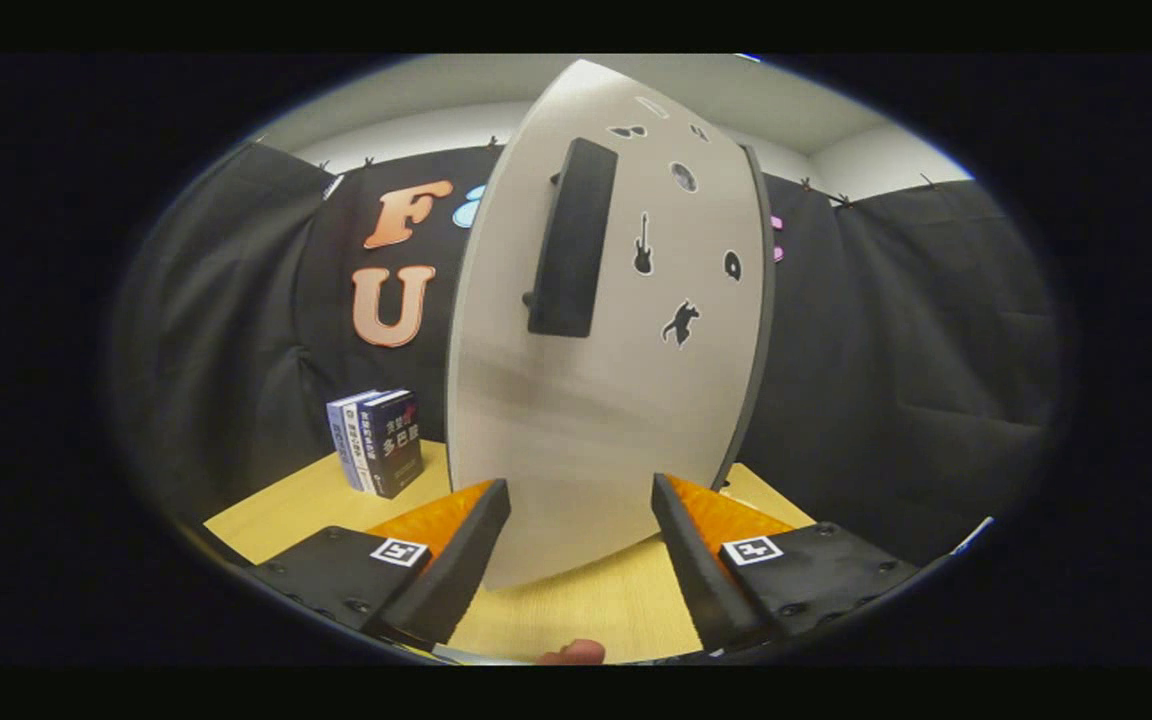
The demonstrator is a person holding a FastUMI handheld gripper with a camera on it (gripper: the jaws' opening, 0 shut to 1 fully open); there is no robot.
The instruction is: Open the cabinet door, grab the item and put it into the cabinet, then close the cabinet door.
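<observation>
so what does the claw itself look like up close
The claw has two wedge-shaped fingers tapering forward, standing apart. Each sits on a black block with small screws and carries a square black-and-white tag. A bare fingertip peeks in behind them; no sleeve or cable is visible.

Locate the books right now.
In the gripper view the books stand upright on the wooden table, left of the cabinet door, beyond the open tongs, against the black cloth wall.

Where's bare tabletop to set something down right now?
Bare table between the open gripper jaws, up to the cabinet door. Another patch left of the door, in front of the books. Crowded just ahead, where the door looms.
</observation>
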